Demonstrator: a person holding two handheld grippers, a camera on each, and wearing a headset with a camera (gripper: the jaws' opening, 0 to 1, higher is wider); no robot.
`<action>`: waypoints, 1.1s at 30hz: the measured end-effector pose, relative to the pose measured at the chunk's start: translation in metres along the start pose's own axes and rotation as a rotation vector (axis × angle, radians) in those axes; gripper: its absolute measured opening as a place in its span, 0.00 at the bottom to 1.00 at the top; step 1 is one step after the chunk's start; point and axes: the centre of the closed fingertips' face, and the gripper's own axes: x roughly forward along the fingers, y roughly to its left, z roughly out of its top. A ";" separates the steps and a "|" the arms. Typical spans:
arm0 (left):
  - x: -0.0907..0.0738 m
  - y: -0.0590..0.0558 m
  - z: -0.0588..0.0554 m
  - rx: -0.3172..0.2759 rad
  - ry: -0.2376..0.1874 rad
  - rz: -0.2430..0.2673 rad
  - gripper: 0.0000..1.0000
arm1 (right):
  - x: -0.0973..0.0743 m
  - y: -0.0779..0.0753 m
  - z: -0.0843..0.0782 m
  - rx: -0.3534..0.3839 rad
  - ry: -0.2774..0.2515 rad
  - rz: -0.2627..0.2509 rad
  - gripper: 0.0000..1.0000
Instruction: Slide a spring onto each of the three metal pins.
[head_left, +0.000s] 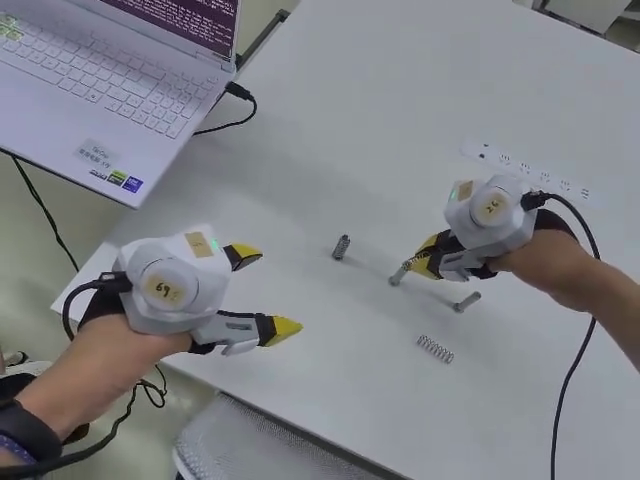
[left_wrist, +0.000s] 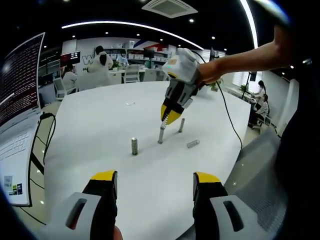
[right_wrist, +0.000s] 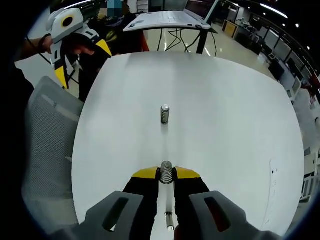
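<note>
One short metal pin (head_left: 341, 247) stands upright mid-table with a spring around it; it is also the pin (right_wrist: 165, 114) ahead of the right jaws and the pin (left_wrist: 134, 145) in the left gripper view. My right gripper (head_left: 428, 258) is shut on a spring (right_wrist: 166, 172), held at a second pin (head_left: 399, 273), whose end (right_wrist: 170, 220) shows between the jaws. A third pin (head_left: 466, 300) stands bare to its right. A loose spring (head_left: 434, 348) lies nearer the front edge. My left gripper (head_left: 265, 290) hovers open at the table's front left, holding nothing (left_wrist: 155, 180).
An open laptop (head_left: 110, 90) sits at the back left with a black cable (head_left: 235, 110) plugged in. A white power strip (head_left: 530, 170) lies behind the right gripper. A mesh chair back (head_left: 260, 445) stands just below the table's front edge.
</note>
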 end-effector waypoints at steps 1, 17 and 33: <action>0.000 0.001 -0.001 -0.001 0.002 0.001 0.57 | 0.001 0.000 0.000 -0.004 0.003 0.002 0.09; -0.002 0.003 -0.003 -0.013 0.002 0.007 0.56 | 0.021 0.001 -0.003 -0.028 0.034 0.025 0.09; -0.001 0.005 -0.005 -0.019 0.008 0.007 0.55 | 0.045 -0.002 -0.013 -0.042 0.065 0.030 0.09</action>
